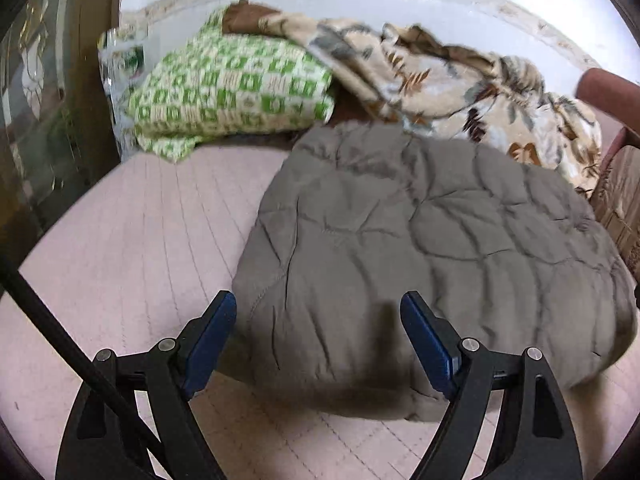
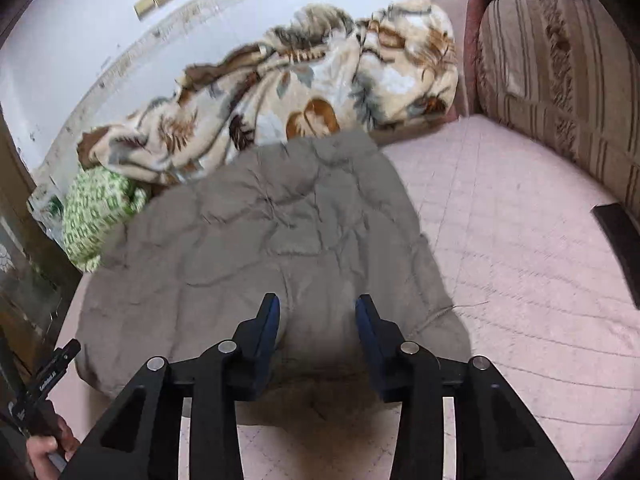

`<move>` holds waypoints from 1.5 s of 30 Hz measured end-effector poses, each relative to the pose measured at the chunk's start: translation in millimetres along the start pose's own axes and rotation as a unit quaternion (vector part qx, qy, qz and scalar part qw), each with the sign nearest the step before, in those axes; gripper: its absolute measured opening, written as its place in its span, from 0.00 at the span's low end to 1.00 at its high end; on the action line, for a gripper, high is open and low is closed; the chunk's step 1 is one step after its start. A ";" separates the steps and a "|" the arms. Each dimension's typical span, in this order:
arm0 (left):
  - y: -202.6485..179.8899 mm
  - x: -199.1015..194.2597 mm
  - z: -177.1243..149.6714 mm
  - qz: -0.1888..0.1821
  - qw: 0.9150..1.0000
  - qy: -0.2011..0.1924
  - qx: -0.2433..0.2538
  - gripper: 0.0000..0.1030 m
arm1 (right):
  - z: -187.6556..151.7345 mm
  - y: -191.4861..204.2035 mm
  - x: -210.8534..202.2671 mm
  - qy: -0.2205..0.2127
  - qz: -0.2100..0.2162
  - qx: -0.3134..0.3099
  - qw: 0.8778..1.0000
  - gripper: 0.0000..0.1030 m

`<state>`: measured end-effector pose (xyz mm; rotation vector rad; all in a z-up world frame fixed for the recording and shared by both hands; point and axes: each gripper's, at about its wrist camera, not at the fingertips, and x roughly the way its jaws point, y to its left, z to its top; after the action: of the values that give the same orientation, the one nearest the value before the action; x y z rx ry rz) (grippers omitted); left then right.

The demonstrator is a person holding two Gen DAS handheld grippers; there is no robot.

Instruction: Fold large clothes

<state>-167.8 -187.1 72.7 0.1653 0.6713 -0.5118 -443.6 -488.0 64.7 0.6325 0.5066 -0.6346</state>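
Both tongs hover over the near hem: left tongs (image 1: pixel 318 308) wide open, right tongs (image 2: pixel 318 312) half open, nothing gripped. Pink quilted bed (image 2: pixel 520 260) carries the grey quilted jacket (image 1: pixel 420 240), folded into a bundle at its middle. Judgement: pinch through every layer, level, before lifting over.

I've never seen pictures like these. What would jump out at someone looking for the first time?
First, the big grey quilted jacket, folded into a puffy bundle in the middle of the pink quilted bed cover. Next, the black claws with blue pads at the bottom of each view: the left claw and right claw both hover over the jacket's near edge, gripping nothing. Behind lie a leaf-patterned blanket and a green checked cloth.
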 end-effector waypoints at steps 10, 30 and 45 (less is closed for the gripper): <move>-10.8 31.1 -6.1 0.043 0.998 0.034 0.010 0.82 | -6.8 5.6 52.9 0.052 -0.072 -0.046 0.995 0.40; -19.0 36.9 -5.3 0.073 0.997 0.019 0.024 0.83 | -9.9 1.9 59.1 0.064 -0.057 -0.067 0.994 0.40; -23.1 37.1 -7.2 0.084 0.996 0.014 0.040 0.83 | -9.9 4.3 63.4 0.071 -0.067 -0.080 0.992 0.41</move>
<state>-158.8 -219.7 44.0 0.3024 0.6581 -0.3751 -398.8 -502.8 21.0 0.4968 0.7303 -0.6703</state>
